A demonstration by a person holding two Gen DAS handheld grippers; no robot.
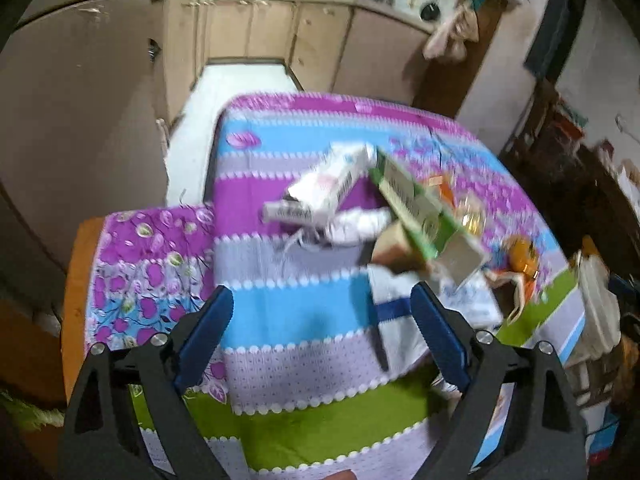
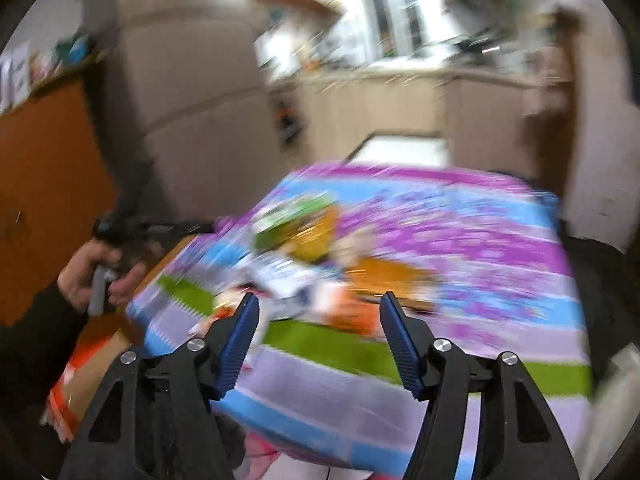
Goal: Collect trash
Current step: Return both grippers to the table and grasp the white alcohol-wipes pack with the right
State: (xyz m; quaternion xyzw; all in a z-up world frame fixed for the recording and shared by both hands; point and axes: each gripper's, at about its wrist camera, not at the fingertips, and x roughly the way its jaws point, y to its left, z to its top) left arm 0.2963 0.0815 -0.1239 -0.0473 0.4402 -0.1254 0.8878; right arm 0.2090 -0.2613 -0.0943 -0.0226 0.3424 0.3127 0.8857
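Our left gripper (image 1: 322, 306) hovers above the surface (image 1: 296, 308), its blue-padded fingers (image 1: 208, 334) spread wide with nothing between them. Below lies a striped cloth of purple, blue, lilac and green. The trash sits in a loose heap near the middle of that cloth, ahead of the left gripper and a little to its right: a white carton (image 1: 328, 184) tilted on its side, a green-and-white box (image 1: 420, 208) leaning against it, a crumpled white wrapper (image 1: 356, 226) under both, and a brown piece (image 1: 394, 246) tucked beneath the green box. Just beside the heap, toward the right edge, we see an orange item (image 1: 520, 254), too blurred to name. A white sheet with a blue band (image 1: 396, 312) lies flat just under the right finger.

Our right gripper (image 2: 318, 308) hangs over the near edge of the same surface (image 2: 360, 384), its fingers (image 2: 240, 344) likewise released and holding nothing. This view is heavily smeared; the heap shows only as green, orange and white patches beyond the fingertips. At far left, our left hand (image 2: 94, 272) grips a grey handle.
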